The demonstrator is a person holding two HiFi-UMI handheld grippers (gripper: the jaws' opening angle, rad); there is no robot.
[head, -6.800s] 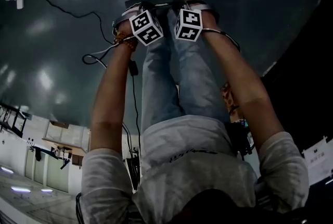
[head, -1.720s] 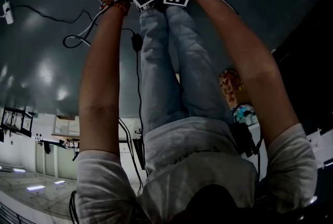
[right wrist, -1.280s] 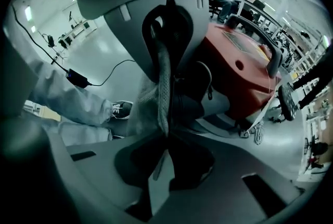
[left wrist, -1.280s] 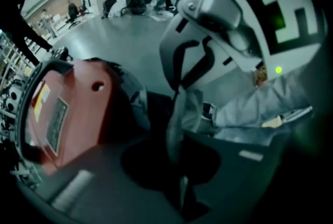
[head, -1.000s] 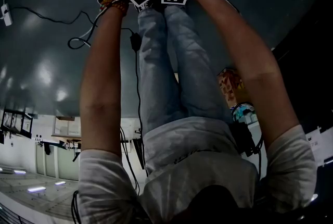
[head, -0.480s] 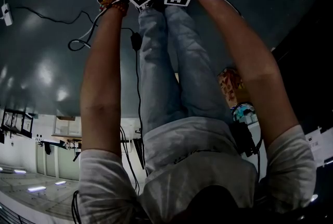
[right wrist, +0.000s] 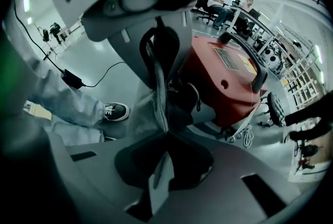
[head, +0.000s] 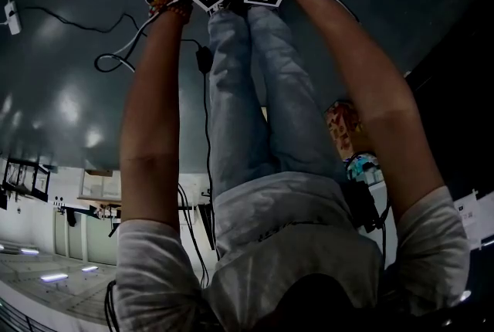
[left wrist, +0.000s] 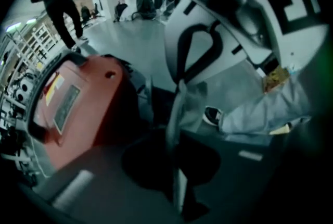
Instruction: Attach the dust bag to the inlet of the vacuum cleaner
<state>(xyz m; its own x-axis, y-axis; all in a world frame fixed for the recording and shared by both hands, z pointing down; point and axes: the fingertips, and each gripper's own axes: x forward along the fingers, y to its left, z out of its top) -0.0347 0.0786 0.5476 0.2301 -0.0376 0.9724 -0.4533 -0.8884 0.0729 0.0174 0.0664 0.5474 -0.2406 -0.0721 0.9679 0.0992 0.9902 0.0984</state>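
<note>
Pinching the dust bag (left wrist: pixel 188 107) edge-on, left gripper (left wrist: pixel 175 165) and right gripper (right wrist: pixel 163 165) fingers closed on it, red vacuum cleaner (left wrist: pixel 78 106) beside.

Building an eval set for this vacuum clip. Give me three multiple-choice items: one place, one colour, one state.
1. Seen from the left gripper, the vacuum cleaner stands:
A. to the left of the jaws
B. to the right of the jaws
C. out of sight

2. The vacuum cleaner's body is:
A. blue
B. red
C. yellow

3. The right gripper is:
A. open and empty
B. shut on the dust bag
C. shut on a cable

Answers:
1 A, its body fills the left side of the left gripper view.
2 B, both gripper views show a red shell.
3 B, the jaws meet on the thin grey sheet in the right gripper view.
</note>
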